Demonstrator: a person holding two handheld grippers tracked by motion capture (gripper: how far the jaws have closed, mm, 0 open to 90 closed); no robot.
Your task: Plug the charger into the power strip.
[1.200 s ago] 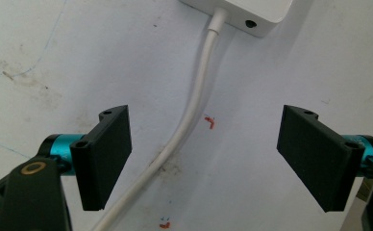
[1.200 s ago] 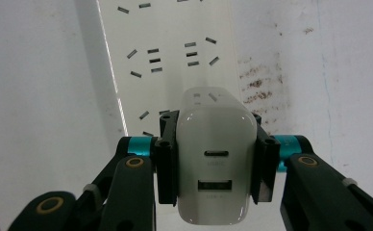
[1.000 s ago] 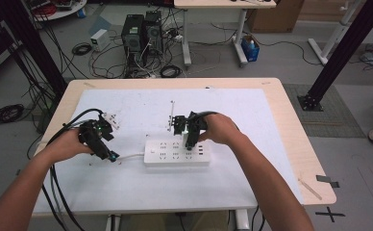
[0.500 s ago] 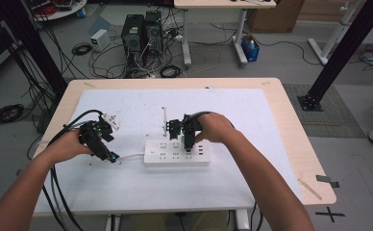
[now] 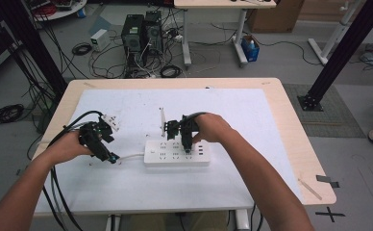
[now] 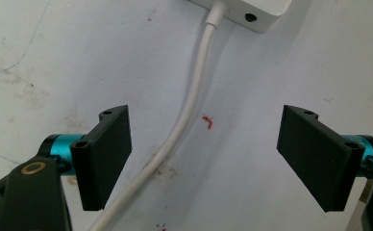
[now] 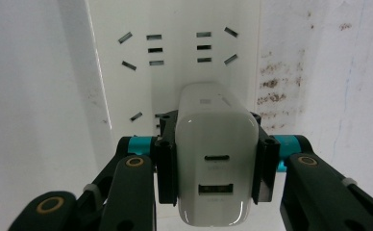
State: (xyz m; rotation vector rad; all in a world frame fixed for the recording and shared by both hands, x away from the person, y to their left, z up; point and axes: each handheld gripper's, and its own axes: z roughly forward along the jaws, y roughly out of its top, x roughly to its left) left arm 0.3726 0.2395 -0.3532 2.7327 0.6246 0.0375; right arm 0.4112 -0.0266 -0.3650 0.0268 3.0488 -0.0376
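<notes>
A white power strip (image 5: 175, 155) lies on the white mat, its sockets (image 7: 175, 48) facing up. My right gripper (image 5: 187, 144) stands over the strip's right half, shut on a white USB charger (image 7: 217, 144) with both black pads on the charger's sides. The charger hides its own prongs, so I cannot tell whether it touches the strip. My left gripper (image 6: 208, 159) is open, its jaws wide apart on either side of the strip's white cable (image 6: 189, 106) without touching it. The cable runs from the strip's left end (image 6: 247, 12). In the high view the left gripper (image 5: 105, 153) is left of the strip.
The mat covers most of a wooden table (image 5: 290, 144). A small white object (image 5: 110, 121) sits just behind the left hand. Black gripper cables (image 5: 55, 183) trail off the table's near left edge. Computers (image 5: 141, 33) and loose wires are on the floor beyond.
The right hand with the charger has shifted slightly left and nearer the strip. The left hand has not moved.
</notes>
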